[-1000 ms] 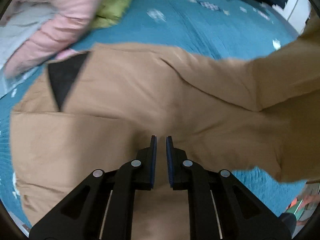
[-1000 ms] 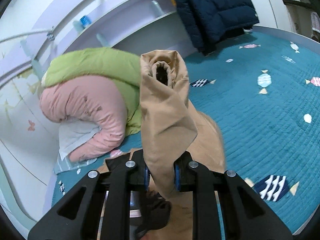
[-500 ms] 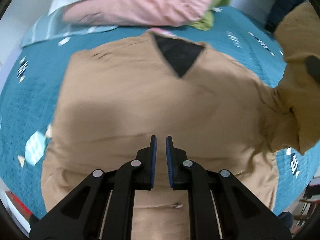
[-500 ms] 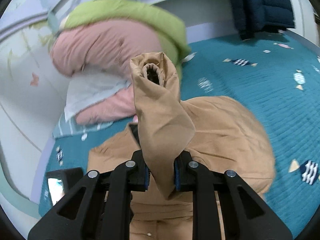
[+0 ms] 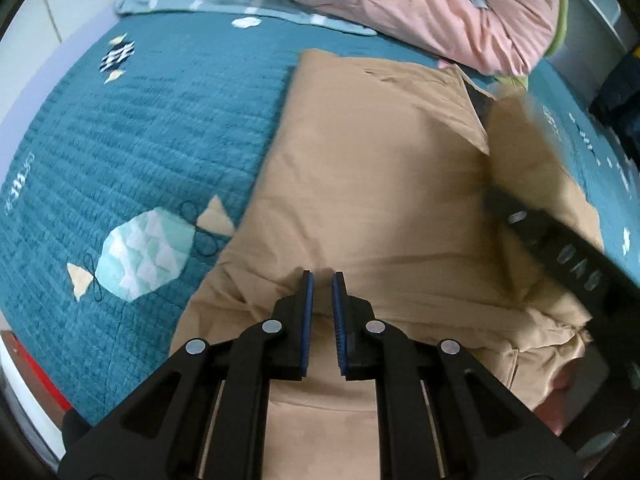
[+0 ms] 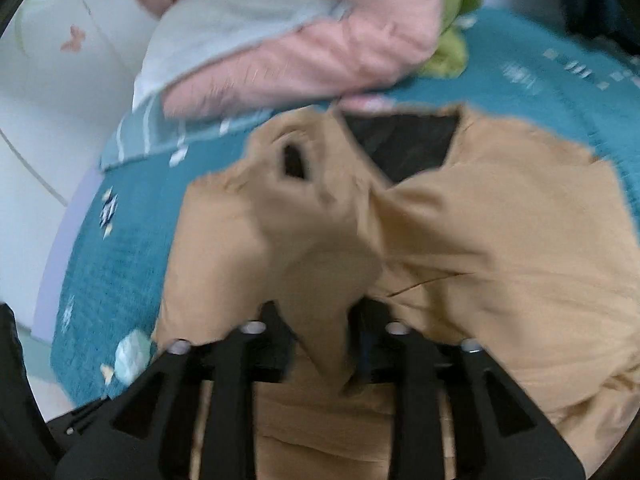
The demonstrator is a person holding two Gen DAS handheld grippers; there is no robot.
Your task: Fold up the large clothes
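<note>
The right gripper (image 6: 320,344) has its jaws clenched on the tan jacket's sleeve (image 6: 316,240), now lowered over the body; the left gripper (image 5: 322,292) hovers narrowly parted, empty.

The tan jacket (image 5: 372,184) lies spread on the bed, dark lining at its twelve-o'clock collar, one sleeve (image 6: 316,240) lifted across its front.
</note>
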